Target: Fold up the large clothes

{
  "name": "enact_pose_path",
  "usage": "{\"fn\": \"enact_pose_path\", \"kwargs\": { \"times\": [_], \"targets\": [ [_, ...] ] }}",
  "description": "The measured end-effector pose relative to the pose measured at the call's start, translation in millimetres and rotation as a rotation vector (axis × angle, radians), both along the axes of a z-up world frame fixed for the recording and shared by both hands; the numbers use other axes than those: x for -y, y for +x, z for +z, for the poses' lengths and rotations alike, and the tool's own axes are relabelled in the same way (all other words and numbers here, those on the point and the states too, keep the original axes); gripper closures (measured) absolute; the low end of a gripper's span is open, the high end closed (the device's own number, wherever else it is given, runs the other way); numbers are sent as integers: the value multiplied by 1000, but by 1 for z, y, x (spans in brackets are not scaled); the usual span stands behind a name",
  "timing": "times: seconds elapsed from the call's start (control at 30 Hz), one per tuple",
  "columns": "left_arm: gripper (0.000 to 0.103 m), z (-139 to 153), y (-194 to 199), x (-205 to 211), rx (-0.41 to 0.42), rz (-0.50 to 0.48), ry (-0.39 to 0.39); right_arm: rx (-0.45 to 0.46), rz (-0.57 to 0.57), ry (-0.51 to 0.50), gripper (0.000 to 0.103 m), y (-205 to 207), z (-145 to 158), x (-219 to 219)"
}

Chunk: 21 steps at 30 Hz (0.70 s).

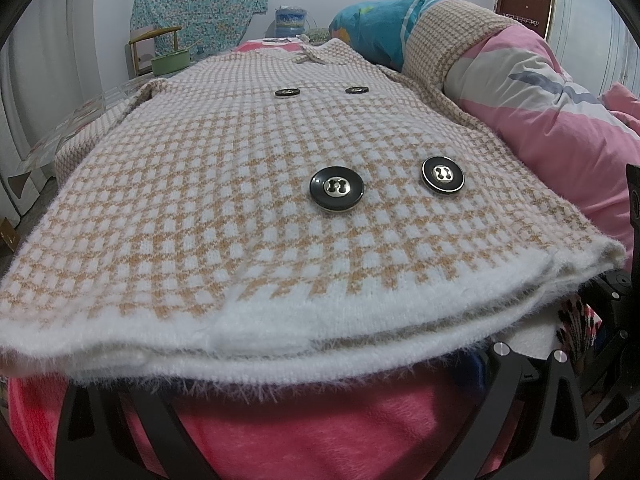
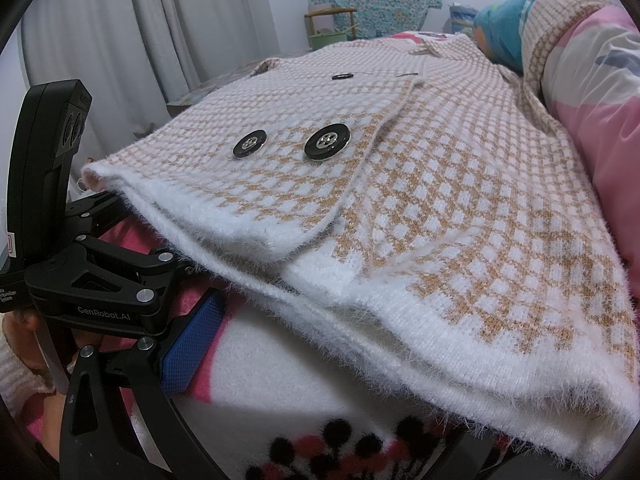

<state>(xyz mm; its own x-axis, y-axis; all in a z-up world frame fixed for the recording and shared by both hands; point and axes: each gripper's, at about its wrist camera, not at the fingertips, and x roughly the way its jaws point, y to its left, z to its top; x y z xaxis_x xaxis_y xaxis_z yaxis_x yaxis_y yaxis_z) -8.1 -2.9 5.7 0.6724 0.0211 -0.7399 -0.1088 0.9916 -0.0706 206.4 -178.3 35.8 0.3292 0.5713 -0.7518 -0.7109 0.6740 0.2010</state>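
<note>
A fuzzy beige-and-white checked cardigan (image 1: pixel 224 184) with large black buttons (image 1: pixel 337 189) lies flat and lengthwise on the bed. In the right wrist view the cardigan (image 2: pixel 460 208) shows its front flap overlapping. My left gripper (image 1: pixel 312 364) is open at the white hem (image 1: pixel 280 344), its fingers spread wide and their tips hidden under the fuzzy edge. My right gripper (image 2: pixel 332 364) is open too, low at the hem's right part. One blue fingertip pad (image 2: pixel 192 344) shows and the other tip is hidden by knit. The left gripper's body (image 2: pixel 100 280) sits close on the left.
A pink blanket (image 1: pixel 300 428) covers the bed under the hem. A rolled pink-and-white duvet (image 1: pixel 552 120) and a teal pillow (image 1: pixel 376 24) run along the right side, with one sleeve (image 1: pixel 448 36) draped over them. A chair with a green pot (image 1: pixel 170 60) stands beyond the bed.
</note>
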Motion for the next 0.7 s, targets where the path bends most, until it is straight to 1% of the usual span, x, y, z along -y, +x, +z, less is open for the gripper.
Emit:
{"fn": "enact_pose_path", "kwargs": {
  "times": [0.7],
  "targets": [
    [5, 2, 4, 0, 6, 2, -2, 0, 0, 0, 8, 0, 0, 0]
  ]
}}
